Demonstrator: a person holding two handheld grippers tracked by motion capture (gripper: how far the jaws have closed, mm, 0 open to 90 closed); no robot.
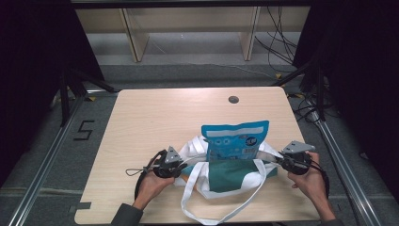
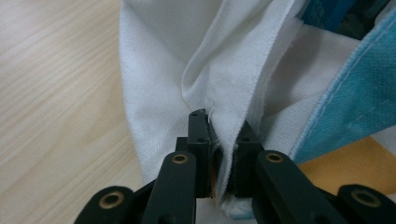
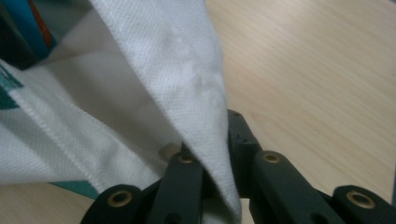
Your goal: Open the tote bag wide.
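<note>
Near the counter's (image 1: pixel 141 117) front edge the white tote bag (image 1: pixel 221 181) lies with each side of its mouth clamped in the left gripper (image 1: pixel 181 164) and right gripper (image 1: pixel 281 160) fingers, seemingly to spread it around the upright blue pouch (image 1: pixel 235 141), whose lower part the bag hides.

The table (image 1: pixel 155 117) is a light wood-grain top with rounded corners and a round grey cable port (image 1: pixel 233 99) near its far edge. A white cloth bag (image 1: pixel 226 181) lies on the near half, its strap (image 1: pixel 207 214) looping toward the near edge. A blue pouch (image 1: pixel 235 141) stands in the bag's mouth.
</note>
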